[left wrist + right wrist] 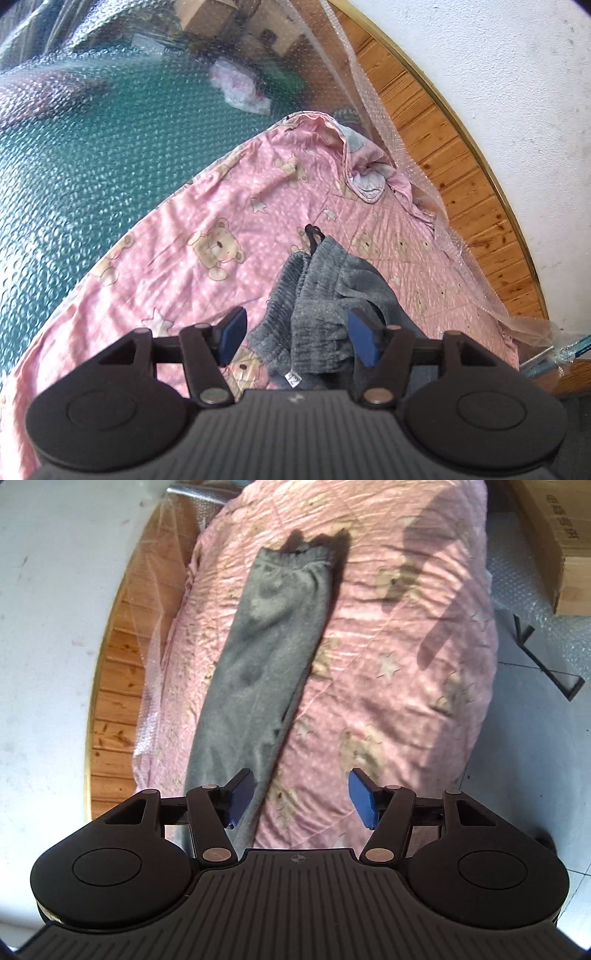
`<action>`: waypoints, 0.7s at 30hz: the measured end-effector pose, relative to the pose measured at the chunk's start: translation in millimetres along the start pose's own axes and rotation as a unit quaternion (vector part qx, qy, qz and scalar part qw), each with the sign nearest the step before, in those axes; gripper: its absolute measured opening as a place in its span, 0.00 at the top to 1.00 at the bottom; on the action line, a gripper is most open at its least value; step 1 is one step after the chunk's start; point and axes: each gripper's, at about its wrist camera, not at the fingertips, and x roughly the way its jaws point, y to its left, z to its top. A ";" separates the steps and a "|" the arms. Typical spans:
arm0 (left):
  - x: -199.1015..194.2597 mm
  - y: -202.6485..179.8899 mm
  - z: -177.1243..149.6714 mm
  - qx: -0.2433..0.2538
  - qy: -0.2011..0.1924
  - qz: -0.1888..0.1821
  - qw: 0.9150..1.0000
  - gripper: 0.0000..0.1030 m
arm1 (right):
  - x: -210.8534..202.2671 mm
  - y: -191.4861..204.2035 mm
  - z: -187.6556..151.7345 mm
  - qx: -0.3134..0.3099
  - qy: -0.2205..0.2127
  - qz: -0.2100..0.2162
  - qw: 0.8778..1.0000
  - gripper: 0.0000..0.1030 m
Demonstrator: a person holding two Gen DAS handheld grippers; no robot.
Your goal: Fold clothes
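Note:
Grey sweatpants (317, 295) lie bunched on a pink bear-print quilt (207, 221), their ribbed waistband and black drawstring (312, 236) toward me. My left gripper (299, 336) stands open over that waistband, and the cloth rises between the blue pads (234, 332) without being pinched. In the right wrist view the sweatpants (258, 635) stretch away as a long narrow strip across the quilt (399, 657). My right gripper (301, 799) is open above the strip's near end. Its left pad (240, 797) hangs over the cloth's edge, and only quilt shows between the fingers.
Bubble wrap (92, 155) covers a green surface left of the quilt. A wooden frame (454, 155) with a brass rim edges the bed, and pale floor lies beyond it. A cardboard box (554, 535) and a black bracket (543, 657) sit at the right.

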 end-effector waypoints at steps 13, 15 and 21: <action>-46.6 -62.2 -72.1 0.046 0.003 0.004 0.999 0.34 | -10.5 -62.0 36.4 -0.011 0.018 0.013 1.000 0.45; -40.8 -75.4 -83.5 0.059 0.020 -0.004 0.998 0.34 | -5.5 -59.0 36.4 -0.021 0.023 0.023 0.999 0.52; 0.1 -123.8 -104.4 0.123 0.064 -0.052 0.989 0.32 | 9.5 -31.5 38.4 -0.057 0.012 0.031 0.998 0.60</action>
